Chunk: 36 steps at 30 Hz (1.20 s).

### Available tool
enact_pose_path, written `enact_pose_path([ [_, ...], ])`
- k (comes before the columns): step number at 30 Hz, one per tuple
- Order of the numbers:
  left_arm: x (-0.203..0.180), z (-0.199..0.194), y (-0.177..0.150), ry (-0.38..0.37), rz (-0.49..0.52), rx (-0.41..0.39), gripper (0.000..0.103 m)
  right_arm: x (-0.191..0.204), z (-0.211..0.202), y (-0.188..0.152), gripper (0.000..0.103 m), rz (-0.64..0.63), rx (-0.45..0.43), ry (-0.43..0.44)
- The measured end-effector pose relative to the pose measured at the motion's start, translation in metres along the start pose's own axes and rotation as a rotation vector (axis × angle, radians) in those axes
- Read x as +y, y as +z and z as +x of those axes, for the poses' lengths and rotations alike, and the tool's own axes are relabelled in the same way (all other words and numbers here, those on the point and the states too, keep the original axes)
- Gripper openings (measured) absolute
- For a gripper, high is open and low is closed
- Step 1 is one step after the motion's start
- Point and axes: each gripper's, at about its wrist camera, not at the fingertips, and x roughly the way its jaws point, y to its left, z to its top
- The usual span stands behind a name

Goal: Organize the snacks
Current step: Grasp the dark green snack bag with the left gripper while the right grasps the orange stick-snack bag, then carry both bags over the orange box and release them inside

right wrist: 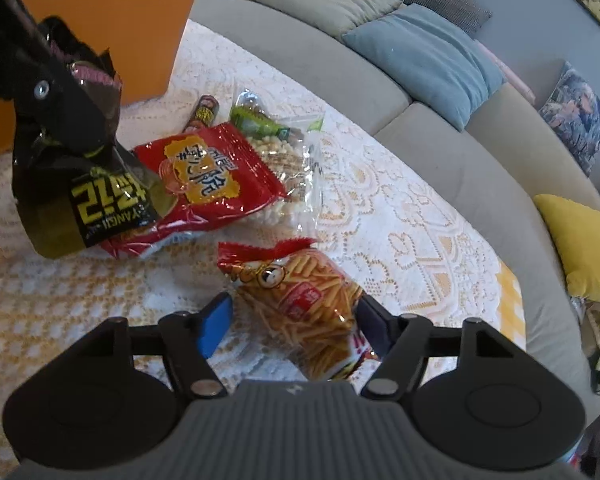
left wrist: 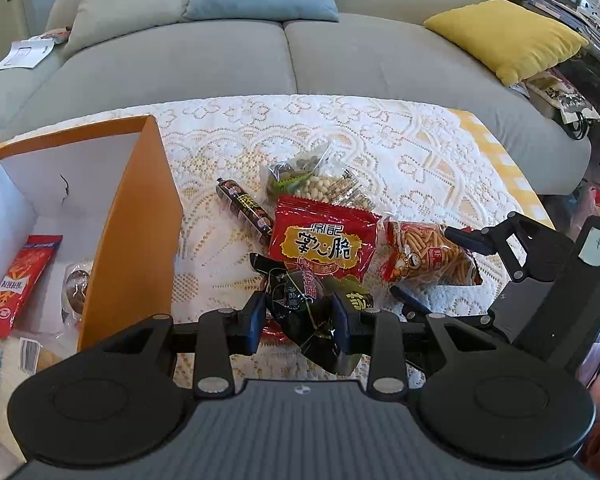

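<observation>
The left tongs (left wrist: 300, 320) hold a black packet (left wrist: 304, 312) lifted above the table (left wrist: 400, 152), bound for the orange box (left wrist: 140, 208). The right tongs (right wrist: 296, 326) stand wide around the stick-snack bag (right wrist: 308, 312), seemingly not yet pressing; next they close.

Grey sofa (left wrist: 284, 52), lace-covered table (left wrist: 400, 140)

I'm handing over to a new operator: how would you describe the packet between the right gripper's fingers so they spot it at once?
Start from the orange box on the lace tablecloth and follow the snacks toward the sofa side. The last one, apart from the heap, is the stick-snack bag: clear, full of thin golden sticks, with a red crimped top and a cartoon face, between the open right gripper fingers.
</observation>
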Motion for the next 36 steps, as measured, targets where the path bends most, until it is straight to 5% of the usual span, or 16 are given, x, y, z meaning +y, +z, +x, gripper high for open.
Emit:
enact_pose_path([
  [6,0.001,-0.009,-0.001,0.001,-0.013,-0.007,0.040,-0.010,-0.003,0.002,0.048,0.053,0.004,-0.026],
  [15,0.003,-0.046,0.002,-0.003,-0.035,-0.075,0.040,-0.011,-0.041,0.016,0.041,0.089,-0.019,-0.008],
  [27,0.046,-0.118,0.006,0.056,-0.113,-0.221,0.040,-0.016,-0.121,0.050,0.041,0.440,-0.149,0.303],
  [36,0.108,-0.133,0.014,0.223,-0.177,-0.251,0.040,0.015,-0.147,0.121,0.041,0.452,-0.262,0.445],
])
